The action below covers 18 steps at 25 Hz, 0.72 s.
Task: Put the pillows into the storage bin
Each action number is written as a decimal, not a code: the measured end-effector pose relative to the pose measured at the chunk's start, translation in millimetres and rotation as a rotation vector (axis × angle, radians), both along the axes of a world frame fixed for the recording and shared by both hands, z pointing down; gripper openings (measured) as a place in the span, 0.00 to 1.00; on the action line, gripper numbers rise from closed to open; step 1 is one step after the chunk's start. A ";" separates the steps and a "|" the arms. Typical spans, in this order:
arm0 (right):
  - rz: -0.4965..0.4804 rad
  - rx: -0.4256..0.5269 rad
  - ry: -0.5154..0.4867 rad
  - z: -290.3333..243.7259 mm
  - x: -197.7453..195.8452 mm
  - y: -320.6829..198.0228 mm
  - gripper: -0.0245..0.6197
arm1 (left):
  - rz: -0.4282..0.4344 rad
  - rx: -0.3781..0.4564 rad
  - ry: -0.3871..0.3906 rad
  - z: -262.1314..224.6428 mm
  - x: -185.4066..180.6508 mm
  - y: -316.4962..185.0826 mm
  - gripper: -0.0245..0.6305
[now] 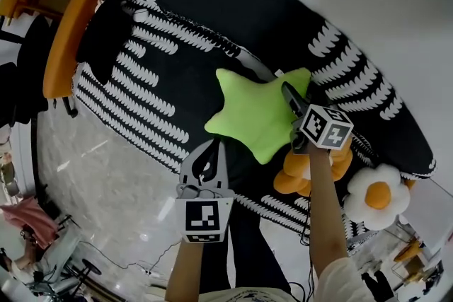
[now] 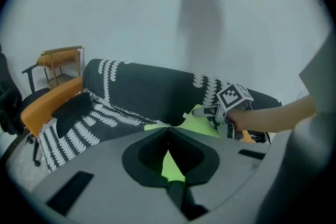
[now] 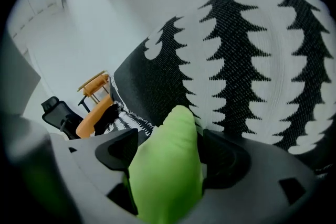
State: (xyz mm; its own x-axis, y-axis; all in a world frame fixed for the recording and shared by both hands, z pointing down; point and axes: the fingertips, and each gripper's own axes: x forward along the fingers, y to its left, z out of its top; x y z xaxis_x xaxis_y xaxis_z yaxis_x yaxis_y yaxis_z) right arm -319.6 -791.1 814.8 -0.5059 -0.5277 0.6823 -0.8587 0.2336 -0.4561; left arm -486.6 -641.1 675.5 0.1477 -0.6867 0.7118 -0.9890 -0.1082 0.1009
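The sofa (image 1: 212,25) fills the head view, and the star pillow (image 1: 255,113) lies on it in the middle. I think this is the grab step. The right claw (image 1: 291,97) is wide apart around one star arm. Next it should squeeze and lift. The left claw (image 1: 210,152), lower middle, is closed and empty. An orange pillow (image 1: 294,177) and a white pillow (image 1: 375,198) wait at the lower right. No bin shows in any view.

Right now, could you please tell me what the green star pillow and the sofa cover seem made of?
Green star pillow: probably soft plush fabric over stuffing, matte; it bulges with rounded points and no shine. Sofa cover: likely a woven or knitted textile, matte; the right gripper view shows a fine thread grain.
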 end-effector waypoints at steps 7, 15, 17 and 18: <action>-0.050 -0.103 -0.013 17.0 12.8 12.0 0.65 | -0.006 0.027 0.009 3.4 24.7 15.9 0.06; -0.114 -0.064 0.025 14.2 -16.2 11.5 0.49 | -0.013 -0.017 0.006 7.3 2.1 16.0 0.06; -0.124 -0.031 0.041 4.4 -19.8 17.1 0.47 | -0.021 -0.012 0.003 4.1 -1.1 17.5 0.06; -0.127 -0.013 0.048 -1.0 -21.8 20.3 0.46 | -0.025 -0.010 0.000 2.4 -2.7 18.3 0.06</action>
